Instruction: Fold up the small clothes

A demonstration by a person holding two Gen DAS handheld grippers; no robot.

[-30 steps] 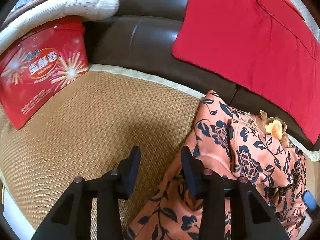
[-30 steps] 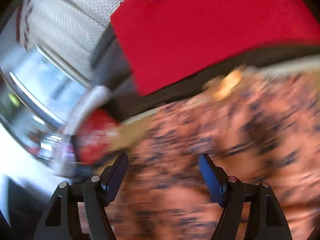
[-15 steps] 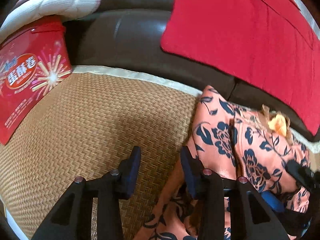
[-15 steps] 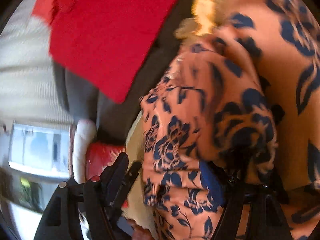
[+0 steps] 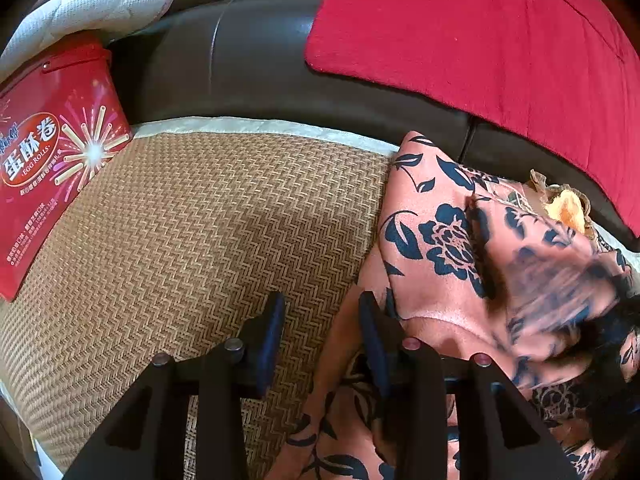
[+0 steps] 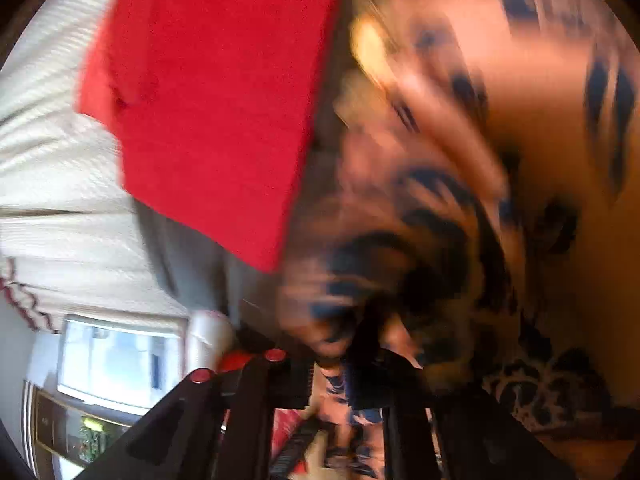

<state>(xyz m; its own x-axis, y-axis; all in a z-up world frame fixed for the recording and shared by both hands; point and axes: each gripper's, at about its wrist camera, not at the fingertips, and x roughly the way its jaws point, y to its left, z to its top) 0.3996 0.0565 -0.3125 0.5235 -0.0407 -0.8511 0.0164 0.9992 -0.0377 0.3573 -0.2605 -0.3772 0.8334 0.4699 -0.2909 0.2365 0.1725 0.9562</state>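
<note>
My small garment (image 5: 436, 240), salmon-pink with dark navy flowers and leaves, lies rumpled on the woven mat, filling my left camera's view from 3 to 6 o'clock. One edge is folded over itself; a yellow-orange trim (image 5: 568, 210) shows at its far corner, about 2 o'clock. In my right camera the cloth (image 6: 460, 200) is a close blur.

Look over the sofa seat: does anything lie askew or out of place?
Yes. The floral garment sits bunched at the mat's right edge, spilling past its back border onto the dark sofa, not flat.
</note>
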